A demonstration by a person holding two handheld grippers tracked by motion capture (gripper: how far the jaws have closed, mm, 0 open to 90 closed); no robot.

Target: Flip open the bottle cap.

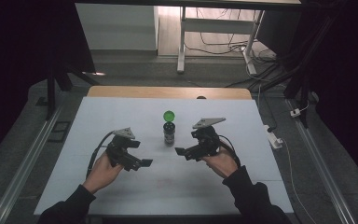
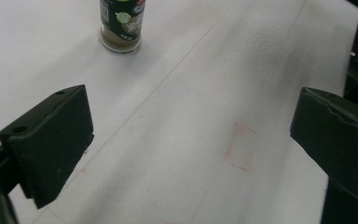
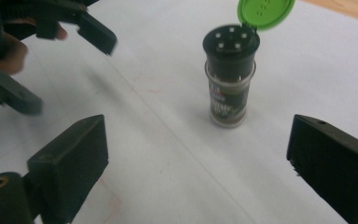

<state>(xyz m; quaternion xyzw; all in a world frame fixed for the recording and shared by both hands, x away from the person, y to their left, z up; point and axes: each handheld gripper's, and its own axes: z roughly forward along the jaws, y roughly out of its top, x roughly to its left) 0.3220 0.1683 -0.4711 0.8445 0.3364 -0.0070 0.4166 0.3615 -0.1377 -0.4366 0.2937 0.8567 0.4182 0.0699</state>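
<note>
Nearest the person, two dark sleeves come in over the near edge of the white table (image 1: pixel 121 112). The left gripper (image 1: pixel 142 163) sits in the left hand, its fingers (image 2: pixel 51 140) spread wide with nothing but bare table between them. The right gripper (image 1: pixel 181 152) sits in the right hand, and its fingers (image 3: pixel 70 163) are likewise spread wide and hold nothing. The two grippers point inward toward each other, with a clear gap of table between their tips.

Just beyond that gap stands the spice jar (image 1: pixel 169 132), a small dark jar with a clear band at its base. It stands upright, its long axis vertical, free of both grippers. In the right gripper view it stands ahead of the fingers, a little right of centre, and the left gripper shows at the upper left. Its green flip lid (image 3: pixel 265 12) is hinged open and stands up from the far side of the black shaker top (image 3: pixel 230 43), whose small holes face up.

Around the jar the table is bare on every side. Faint red marks (image 2: pixel 239 147) lie on the surface near the left gripper. A strip of wood (image 1: pixel 168 92) runs along the far edge of the table, with the floor and a cluster of cables (image 1: pixel 223 44) farther back.
</note>
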